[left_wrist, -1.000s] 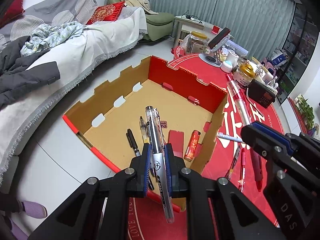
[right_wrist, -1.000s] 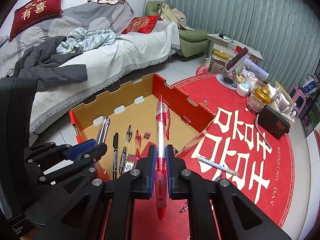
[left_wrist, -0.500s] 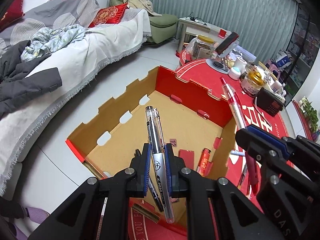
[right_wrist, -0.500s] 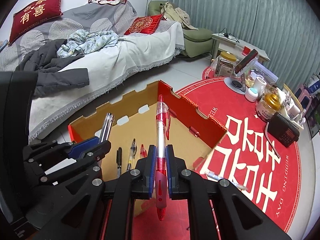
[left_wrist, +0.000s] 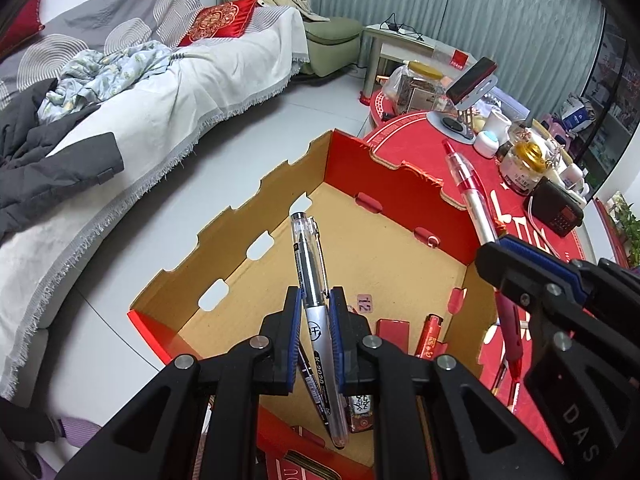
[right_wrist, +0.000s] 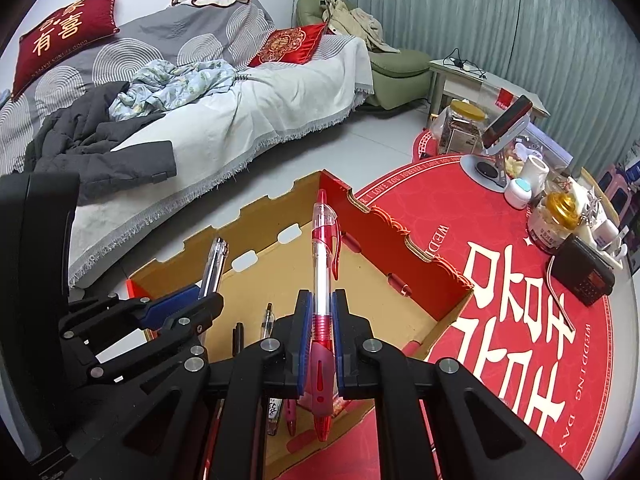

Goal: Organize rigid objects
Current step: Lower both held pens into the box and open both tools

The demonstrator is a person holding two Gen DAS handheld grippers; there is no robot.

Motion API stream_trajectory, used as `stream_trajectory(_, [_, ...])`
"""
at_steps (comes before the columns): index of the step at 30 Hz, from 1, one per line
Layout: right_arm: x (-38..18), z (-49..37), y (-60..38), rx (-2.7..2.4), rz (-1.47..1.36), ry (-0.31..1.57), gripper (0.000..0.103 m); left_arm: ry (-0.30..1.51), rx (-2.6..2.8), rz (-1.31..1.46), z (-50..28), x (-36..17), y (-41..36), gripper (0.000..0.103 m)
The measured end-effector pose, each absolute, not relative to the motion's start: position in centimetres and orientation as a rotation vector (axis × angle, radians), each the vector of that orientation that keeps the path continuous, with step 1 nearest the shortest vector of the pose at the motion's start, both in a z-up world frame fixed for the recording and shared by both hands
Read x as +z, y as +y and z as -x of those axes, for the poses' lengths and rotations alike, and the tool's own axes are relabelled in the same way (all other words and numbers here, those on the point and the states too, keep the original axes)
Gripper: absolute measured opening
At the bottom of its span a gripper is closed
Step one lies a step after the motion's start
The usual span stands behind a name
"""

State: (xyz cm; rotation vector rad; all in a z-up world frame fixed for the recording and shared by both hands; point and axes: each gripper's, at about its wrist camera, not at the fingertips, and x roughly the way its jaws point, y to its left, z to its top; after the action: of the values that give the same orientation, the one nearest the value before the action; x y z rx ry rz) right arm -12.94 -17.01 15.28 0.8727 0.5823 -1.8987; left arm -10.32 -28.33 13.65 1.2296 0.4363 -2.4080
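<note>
My left gripper point(left_wrist: 315, 334) is shut on a clear-and-silver pen point(left_wrist: 310, 264) that points away from me, over the open cardboard box point(left_wrist: 240, 236). My right gripper point(right_wrist: 319, 340) is shut on a red pen point(right_wrist: 322, 264), also above the box point(right_wrist: 424, 248). Each gripper shows in the other's view: the right one point(left_wrist: 520, 264) with its red pen point(left_wrist: 468, 188) at the right, the left one point(right_wrist: 180, 308) with its clear pen point(right_wrist: 214, 262) at the left. On the box floor lie several pens point(right_wrist: 266, 322), a red lighter point(left_wrist: 430, 334) and a small red card point(left_wrist: 392, 332).
The box sits at the edge of a round table with a red cloth point(right_wrist: 500, 280). A radio point(right_wrist: 584, 276), jars point(right_wrist: 554, 220), cups and a phone on a stand point(right_wrist: 506, 128) crowd the table's far side. Beyond the box, a sofa point(right_wrist: 200, 100) with clothes stands across a strip of pale floor.
Both grippers have moved forward over the box with their pens still held. The near box wall and the loose pens on the cloth have slid down under them.
</note>
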Motion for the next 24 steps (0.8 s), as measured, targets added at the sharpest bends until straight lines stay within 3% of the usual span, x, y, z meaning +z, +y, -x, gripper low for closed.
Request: stream_trajectory(24, [12.3,14.2,-18.0,-1.882,-0.943,0.585,0.011,0.435,-2.372,-1.325,11.8,10.2,-28.5,0.014])
